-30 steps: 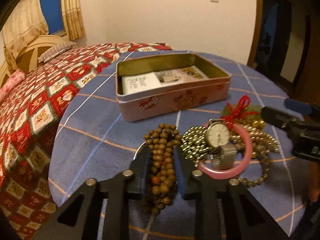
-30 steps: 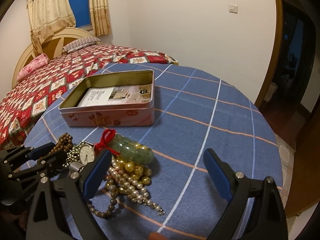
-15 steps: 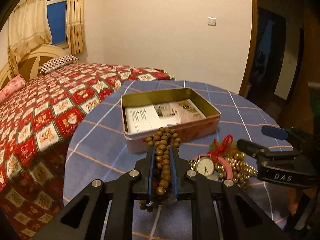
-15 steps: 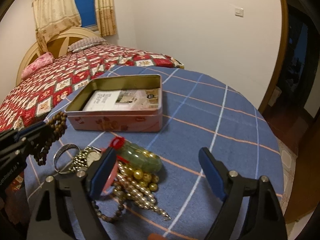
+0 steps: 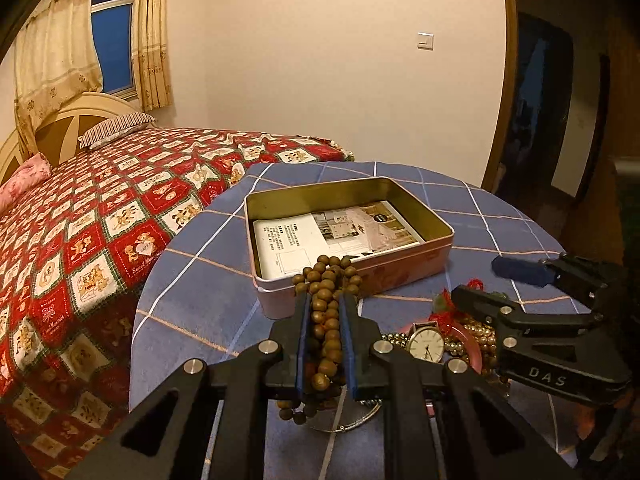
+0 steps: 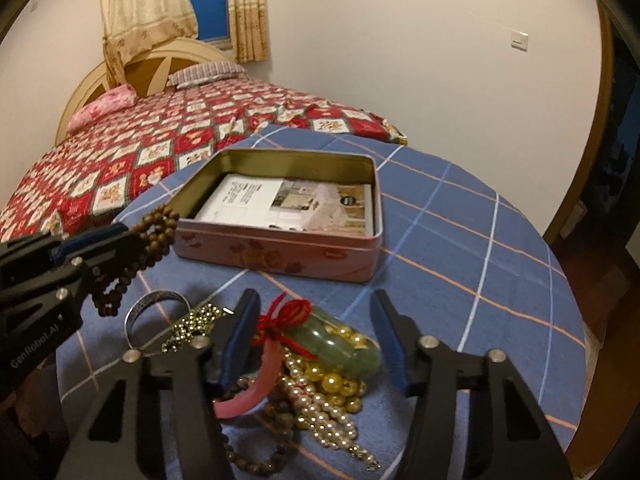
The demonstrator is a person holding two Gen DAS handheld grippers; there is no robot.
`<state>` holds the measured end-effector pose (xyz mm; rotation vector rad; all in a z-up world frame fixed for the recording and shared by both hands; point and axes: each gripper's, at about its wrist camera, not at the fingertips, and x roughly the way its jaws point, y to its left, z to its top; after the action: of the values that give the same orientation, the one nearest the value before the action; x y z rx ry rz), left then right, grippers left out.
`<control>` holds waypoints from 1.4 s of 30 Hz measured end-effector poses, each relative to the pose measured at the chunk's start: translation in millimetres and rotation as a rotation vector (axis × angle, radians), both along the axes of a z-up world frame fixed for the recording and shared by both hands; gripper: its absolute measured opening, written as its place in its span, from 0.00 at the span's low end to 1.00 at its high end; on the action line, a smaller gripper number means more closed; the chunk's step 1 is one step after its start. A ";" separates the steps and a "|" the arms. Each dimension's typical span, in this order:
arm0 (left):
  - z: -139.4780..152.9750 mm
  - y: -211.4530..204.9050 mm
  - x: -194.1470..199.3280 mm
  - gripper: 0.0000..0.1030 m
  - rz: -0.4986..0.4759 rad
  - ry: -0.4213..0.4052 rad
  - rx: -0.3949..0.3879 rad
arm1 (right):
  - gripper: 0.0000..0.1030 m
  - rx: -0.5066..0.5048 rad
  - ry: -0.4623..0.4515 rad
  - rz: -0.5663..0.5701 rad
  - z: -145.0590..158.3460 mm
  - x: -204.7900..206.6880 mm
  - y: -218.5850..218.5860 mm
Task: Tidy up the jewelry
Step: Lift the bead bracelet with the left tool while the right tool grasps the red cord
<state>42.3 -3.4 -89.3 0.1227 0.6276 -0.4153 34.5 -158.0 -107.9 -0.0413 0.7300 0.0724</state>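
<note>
My left gripper is shut on a brown wooden bead strand and holds it in the air near the front edge of the open pink tin box. The strand also shows in the right wrist view, beside the tin. My right gripper is open, low over the jewelry pile: a green jade bangle with a red knot, a pink bangle, gold beads and pearls. A watch lies in the pile.
The tin holds printed paper. A silver bangle and a gold bead chain lie on the blue checked tablecloth. A bed with a red quilt stands to the left, a doorway at right.
My left gripper closed on the wooden beads, lifted them off the table and carried them toward the tin. My right gripper moved forward and lower over the jade bangle, still open.
</note>
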 end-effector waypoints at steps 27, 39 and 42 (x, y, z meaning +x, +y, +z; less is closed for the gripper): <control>4.7 4.0 4.6 0.14 0.002 -0.010 -0.027 | 0.69 0.037 -0.017 0.080 15.0 -7.2 4.2; -5.1 5.2 7.7 0.14 0.006 0.015 -0.030 | 0.20 0.024 0.026 0.061 -2.3 -4.1 1.9; -5.9 4.4 7.1 0.14 0.004 0.017 -0.030 | 0.06 0.030 0.021 0.087 -2.0 -5.8 3.6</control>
<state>49.5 1.0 -95.2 0.0900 0.6376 -0.4225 28.7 -154.4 -109.8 -0.0434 0.7481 0.1672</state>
